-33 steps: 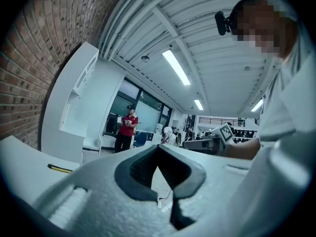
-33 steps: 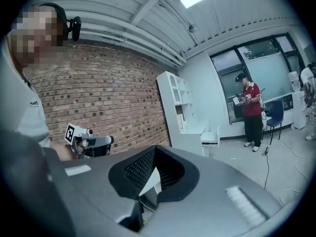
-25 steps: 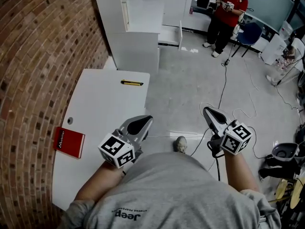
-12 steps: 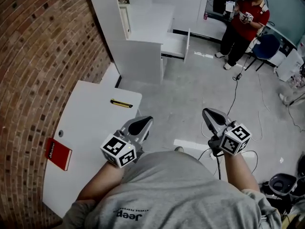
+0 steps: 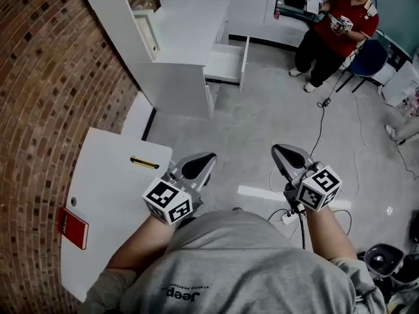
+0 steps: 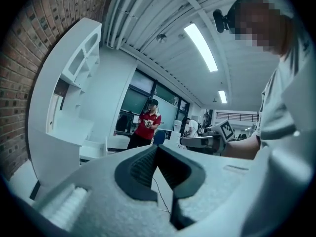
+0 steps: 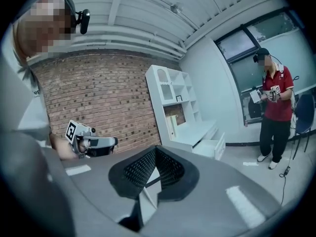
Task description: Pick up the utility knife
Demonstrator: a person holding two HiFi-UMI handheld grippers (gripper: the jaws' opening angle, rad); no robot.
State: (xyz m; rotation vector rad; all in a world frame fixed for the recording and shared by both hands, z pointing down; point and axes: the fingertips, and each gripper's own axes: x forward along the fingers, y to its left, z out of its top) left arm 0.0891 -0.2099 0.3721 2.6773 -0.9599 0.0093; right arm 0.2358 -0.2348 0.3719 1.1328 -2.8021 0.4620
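Movement of the whole body is what has changed. In the head view, the white table (image 5: 108,198) and the utility knife (image 5: 145,163) on it have slid from the upper middle of the frame a second ago to the left side. The knife now lies at mid-left near the table's far edge. The left gripper (image 5: 204,159) and right gripper (image 5: 280,153) sit in much the same spots in the frame as before, low centre and held out in front of the torso. The knife is thus level with the left gripper's tip and off to its left, apart from it. A red booklet (image 5: 72,227) rests at the table's lower left, well away from the knife.

In the left gripper view, the left gripper (image 6: 157,151) has its jaws pressed together with nothing between them. It looks out over open floor toward a person in a red shirt (image 6: 148,125) at centre, and neither table nor knife is in sight.

In the right gripper view, the right gripper (image 7: 155,151) is likewise closed and empty. White shelving (image 7: 174,106) stands behind it and the other gripper shows at mid-left.

Judging from this, the approach has brought the knife within reach on the left side. Either tool must still turn toward the table, drop to it and spread its jaws before any grasp.
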